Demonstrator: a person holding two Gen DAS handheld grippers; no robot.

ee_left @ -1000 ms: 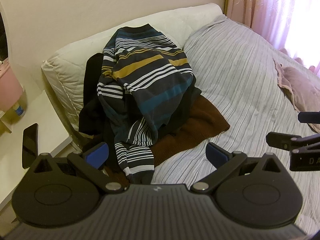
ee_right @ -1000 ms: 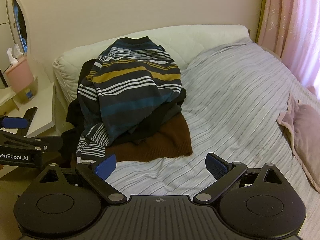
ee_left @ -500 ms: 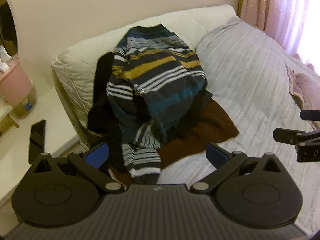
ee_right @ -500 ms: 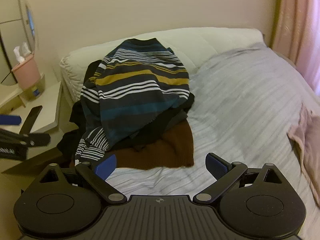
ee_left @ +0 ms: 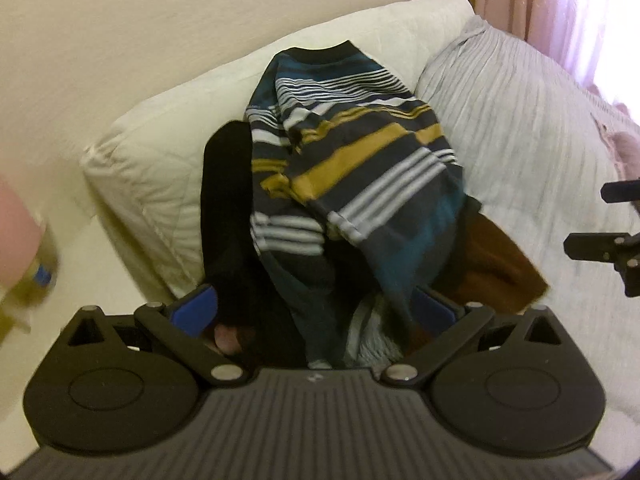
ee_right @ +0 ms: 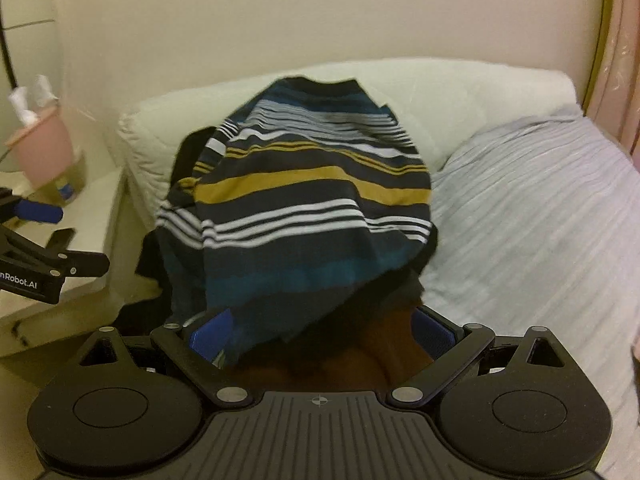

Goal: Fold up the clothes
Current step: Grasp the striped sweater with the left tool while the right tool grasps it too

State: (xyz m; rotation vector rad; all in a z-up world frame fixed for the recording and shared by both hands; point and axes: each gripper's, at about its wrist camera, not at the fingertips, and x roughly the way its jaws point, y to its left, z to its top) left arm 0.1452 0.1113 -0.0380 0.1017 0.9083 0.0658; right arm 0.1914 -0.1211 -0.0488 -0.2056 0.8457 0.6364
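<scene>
A pile of clothes leans against the white pillow at the head of the bed. On top is a striped sweater (ee_left: 352, 168) (ee_right: 304, 208) in navy, teal, mustard and white. A black garment (ee_left: 228, 208) lies under it on the left and a brown garment (ee_left: 496, 264) (ee_right: 360, 344) on the right. My left gripper (ee_left: 316, 308) is open, and the sweater's lower folds hang between its blue pads. My right gripper (ee_right: 322, 332) is open too, with the sweater's hem and the brown cloth between its pads. Whether either one touches the cloth is unclear.
A grey striped bedspread (ee_left: 520, 128) covers the bed to the right of the pile. A pink cloth (ee_left: 628, 148) lies at its far right, below pink curtains (ee_left: 560, 8). On the left, a white bedside table (ee_right: 92, 216) holds a pink tissue box (ee_right: 44, 152).
Both grippers have moved forward and down toward the pile, which now fills the space between their fingers. Both have stayed open, and the clothes have not moved.
</scene>
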